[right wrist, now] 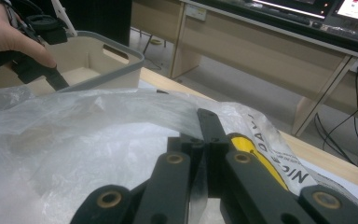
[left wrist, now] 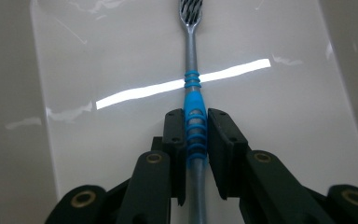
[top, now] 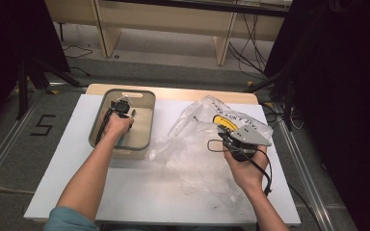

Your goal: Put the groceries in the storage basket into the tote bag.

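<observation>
1. The left hand-held gripper is reaching down into the grey bin on the table.
2. Its jaws are sitting on both sides of the blue part of the toothbrush, squeezing it, so it looks like it is grabbing it.
3. The toothbrush is lying flat on the shiny bottom of the bin, with its bristles pointing away.
4. The right hand-held gripper is pinching the clear plastic bag with its jaws pressed tight together.
5. It is probably holding the bag still so things can go in or out.
</observation>
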The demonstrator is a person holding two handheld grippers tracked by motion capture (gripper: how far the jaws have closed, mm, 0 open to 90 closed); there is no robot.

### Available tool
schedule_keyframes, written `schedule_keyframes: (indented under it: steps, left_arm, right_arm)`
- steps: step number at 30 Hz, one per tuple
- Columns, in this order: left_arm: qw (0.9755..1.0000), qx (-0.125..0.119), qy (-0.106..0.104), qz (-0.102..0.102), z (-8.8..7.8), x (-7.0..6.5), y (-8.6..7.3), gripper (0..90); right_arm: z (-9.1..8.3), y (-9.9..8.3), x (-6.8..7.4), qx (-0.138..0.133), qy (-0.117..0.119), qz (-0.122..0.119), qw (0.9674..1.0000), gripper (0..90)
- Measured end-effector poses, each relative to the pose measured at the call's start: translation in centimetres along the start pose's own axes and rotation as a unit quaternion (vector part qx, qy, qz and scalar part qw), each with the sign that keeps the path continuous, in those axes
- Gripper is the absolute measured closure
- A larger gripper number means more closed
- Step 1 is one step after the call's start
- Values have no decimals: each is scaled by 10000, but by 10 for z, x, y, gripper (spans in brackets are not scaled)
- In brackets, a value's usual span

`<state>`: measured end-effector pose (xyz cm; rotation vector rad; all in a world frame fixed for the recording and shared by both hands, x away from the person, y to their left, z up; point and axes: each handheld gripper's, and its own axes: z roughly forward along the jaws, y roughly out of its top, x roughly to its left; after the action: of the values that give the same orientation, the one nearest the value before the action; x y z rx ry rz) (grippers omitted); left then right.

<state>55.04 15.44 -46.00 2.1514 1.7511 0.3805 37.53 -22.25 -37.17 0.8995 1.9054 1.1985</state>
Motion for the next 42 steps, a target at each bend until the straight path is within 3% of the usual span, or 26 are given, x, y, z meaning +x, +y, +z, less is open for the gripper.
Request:
schedule_keyframes:
  steps: [19, 42]
  left_arm:
    - [9999, -56, 45, 86, -1, -2, 0, 780]
    - [9975, -710, 41, 16, -22, 4, 1, 781]
  right_arm:
    - [1, -1, 0, 18, -3, 24, 10000, 900]
    - [1, -1, 0, 29, 1, 25, 10000, 900]
